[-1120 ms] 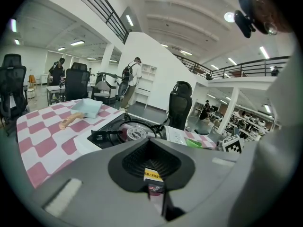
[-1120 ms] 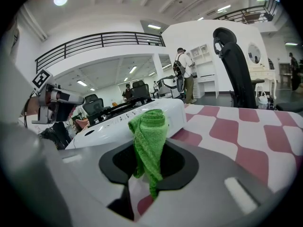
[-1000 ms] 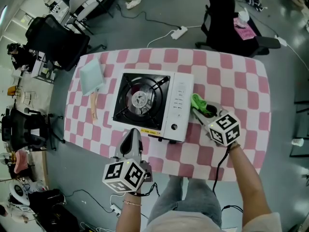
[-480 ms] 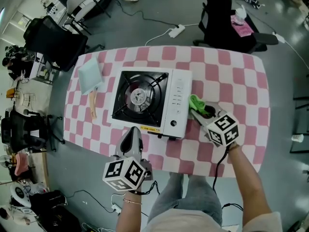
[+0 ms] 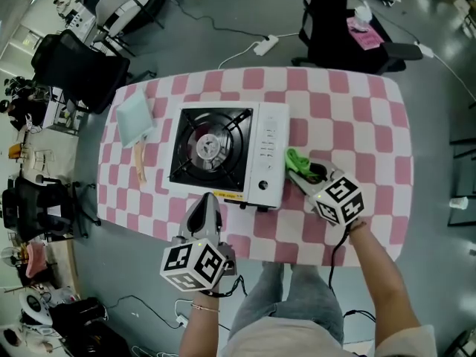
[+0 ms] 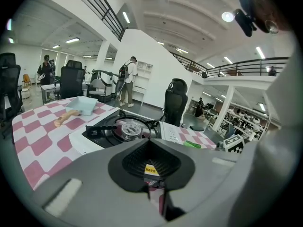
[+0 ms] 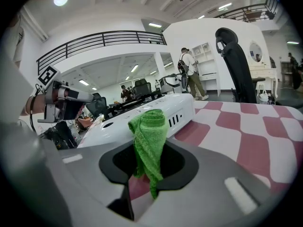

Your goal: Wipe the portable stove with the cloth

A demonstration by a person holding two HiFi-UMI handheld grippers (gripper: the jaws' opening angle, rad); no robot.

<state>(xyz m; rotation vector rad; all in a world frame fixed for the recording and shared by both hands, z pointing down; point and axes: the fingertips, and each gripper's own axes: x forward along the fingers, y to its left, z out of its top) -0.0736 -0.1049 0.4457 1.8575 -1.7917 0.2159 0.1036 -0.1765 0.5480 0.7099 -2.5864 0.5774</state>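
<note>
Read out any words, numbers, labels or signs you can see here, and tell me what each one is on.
Nothing here can be read as text.
On the stove, front edge, a yellow label: print too small and blurred to read.
On its white control panel: small markings, too small to read.
On the marker cubes: black-and-white square patterns only, no words or numbers.

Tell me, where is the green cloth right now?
The green cloth is pinched in the right gripper. In the head view it sits just right of the white stove, above the checkered table.
</note>
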